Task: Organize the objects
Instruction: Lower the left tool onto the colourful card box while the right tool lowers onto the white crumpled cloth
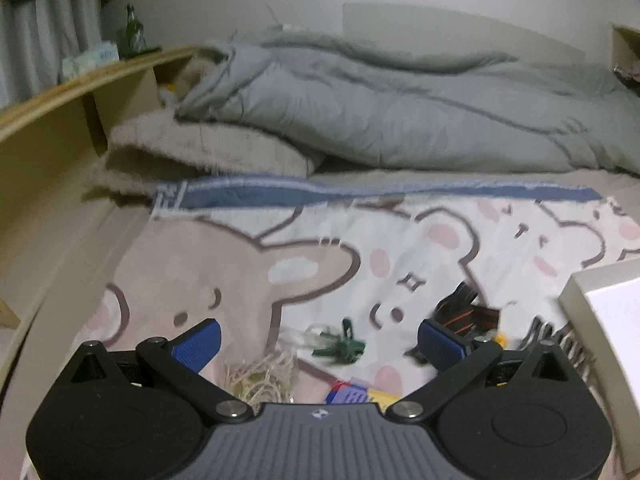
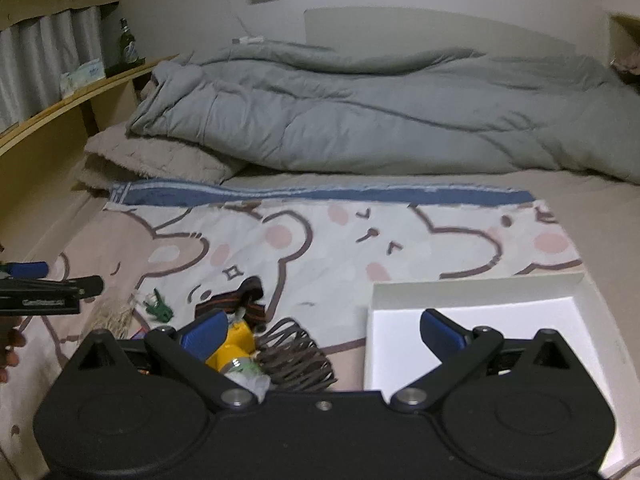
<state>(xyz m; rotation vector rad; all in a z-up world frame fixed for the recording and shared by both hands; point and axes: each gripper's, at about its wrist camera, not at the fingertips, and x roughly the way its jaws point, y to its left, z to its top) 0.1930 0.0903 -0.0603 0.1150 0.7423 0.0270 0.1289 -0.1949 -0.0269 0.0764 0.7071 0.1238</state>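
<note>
Small objects lie on a bear-print blanket (image 2: 320, 236) on a bed. My left gripper (image 1: 318, 340) is open above a green toy (image 1: 340, 346), a straw-coloured twine bundle (image 1: 260, 380) and a purple and yellow block (image 1: 352, 394). A black and orange strap (image 1: 464, 312) lies near its right finger. My right gripper (image 2: 322, 330) is open; a yellow object (image 2: 234, 346) and a brown wire coil (image 2: 294, 354) lie beside its left finger. The white box (image 2: 472, 312) sits under its right finger. The green toy (image 2: 158, 306) and strap (image 2: 240, 298) lie further left.
A folded grey duvet (image 2: 360, 120) and a beige pillow (image 2: 160, 160) fill the back of the bed. A wooden headboard shelf (image 1: 80, 84) on the left carries a green bottle (image 1: 134, 32). The other gripper and a hand (image 2: 12, 344) show at the left edge.
</note>
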